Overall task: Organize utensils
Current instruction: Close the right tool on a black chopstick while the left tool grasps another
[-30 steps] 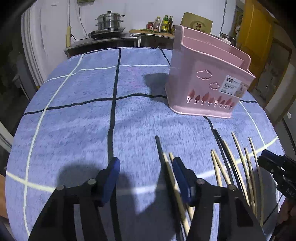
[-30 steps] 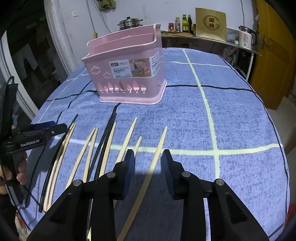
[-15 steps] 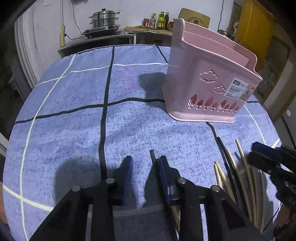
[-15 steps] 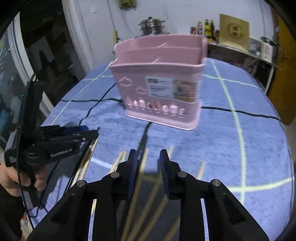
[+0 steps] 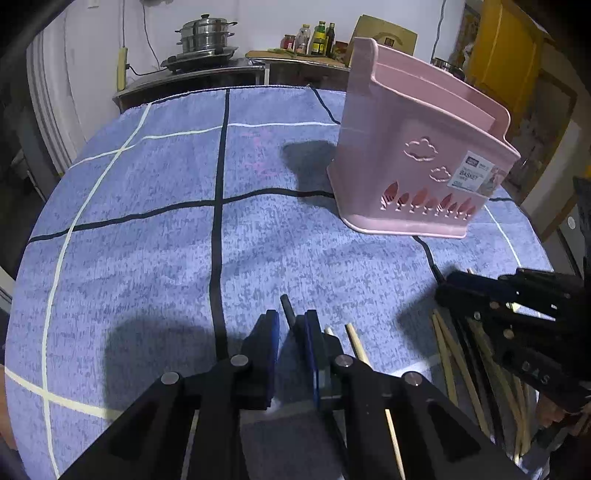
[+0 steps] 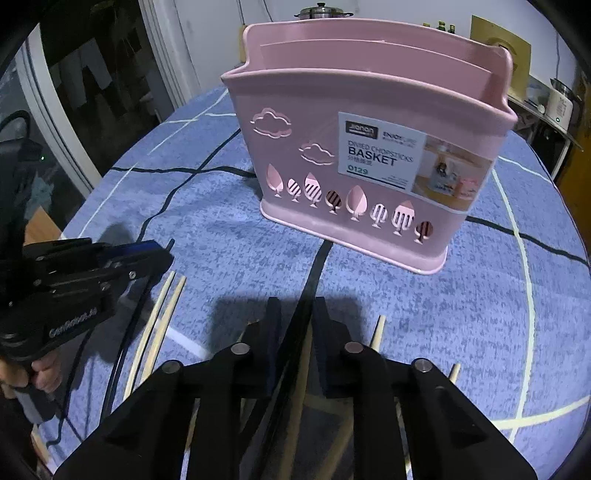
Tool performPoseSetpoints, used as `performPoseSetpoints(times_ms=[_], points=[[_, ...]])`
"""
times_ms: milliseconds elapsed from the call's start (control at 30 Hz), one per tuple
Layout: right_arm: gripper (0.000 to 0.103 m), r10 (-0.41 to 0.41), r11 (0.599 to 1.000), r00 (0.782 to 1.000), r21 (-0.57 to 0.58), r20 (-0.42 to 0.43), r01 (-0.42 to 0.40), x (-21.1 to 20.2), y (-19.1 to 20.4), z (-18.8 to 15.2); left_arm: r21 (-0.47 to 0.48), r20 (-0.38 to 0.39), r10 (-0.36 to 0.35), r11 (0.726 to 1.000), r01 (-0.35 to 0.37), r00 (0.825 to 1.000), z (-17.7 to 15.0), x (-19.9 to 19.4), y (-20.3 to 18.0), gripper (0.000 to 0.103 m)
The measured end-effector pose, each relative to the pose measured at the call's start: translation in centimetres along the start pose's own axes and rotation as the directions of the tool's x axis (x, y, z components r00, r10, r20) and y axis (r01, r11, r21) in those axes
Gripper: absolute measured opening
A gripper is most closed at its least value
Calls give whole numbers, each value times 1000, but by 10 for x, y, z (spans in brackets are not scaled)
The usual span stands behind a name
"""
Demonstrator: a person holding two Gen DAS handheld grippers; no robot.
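A pink chopstick basket [image 5: 406, 155] [image 6: 314, 110] stands upright on the blue cloth. My left gripper [image 5: 291, 328] is closing around the tip of a black chopstick [image 5: 287, 306], which lies against the right pad with a gap on the left. My right gripper [image 6: 297, 325] is closing over another black chopstick [image 6: 314, 273] that runs up toward the basket, with cloth showing beside it. Pale wooden chopsticks [image 6: 162, 321] [image 5: 447, 354] lie in a row between the two grippers. Each gripper shows in the other's view: the left gripper [image 6: 162, 254] and the right gripper [image 5: 447, 288].
The table's blue cloth [image 5: 147, 240] carries black and white lines. Behind it stand a counter with a steel steamer pot [image 5: 205, 37] and bottles [image 5: 317, 35]. A yellow door [image 5: 495, 48] is at the right. A person's hand [image 6: 40, 373] grips the left tool.
Both pairs of jaws have narrowed. The right gripper slid left along the row of chopsticks, from a pale one to the black one, and the basket looms nearer. The left gripper hardly moved.
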State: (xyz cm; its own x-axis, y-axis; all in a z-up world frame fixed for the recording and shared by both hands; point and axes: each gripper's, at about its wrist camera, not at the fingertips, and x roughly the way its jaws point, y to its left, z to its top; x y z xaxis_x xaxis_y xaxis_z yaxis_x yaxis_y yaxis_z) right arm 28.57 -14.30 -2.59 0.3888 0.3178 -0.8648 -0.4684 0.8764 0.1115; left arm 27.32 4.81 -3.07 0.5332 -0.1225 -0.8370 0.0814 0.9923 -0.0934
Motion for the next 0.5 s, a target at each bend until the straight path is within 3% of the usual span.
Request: performPoseSetpoints(times_ms=[100,500], points=[[6,-22,1000,1000,-16,1,22,2,3,1,24,-8,25,999,-25,1000,0,1,-6,14],[6,10,999,1000,-48,-15,-11,6,10,11,54,0,62,997,-62,998,10,8,-12,8]])
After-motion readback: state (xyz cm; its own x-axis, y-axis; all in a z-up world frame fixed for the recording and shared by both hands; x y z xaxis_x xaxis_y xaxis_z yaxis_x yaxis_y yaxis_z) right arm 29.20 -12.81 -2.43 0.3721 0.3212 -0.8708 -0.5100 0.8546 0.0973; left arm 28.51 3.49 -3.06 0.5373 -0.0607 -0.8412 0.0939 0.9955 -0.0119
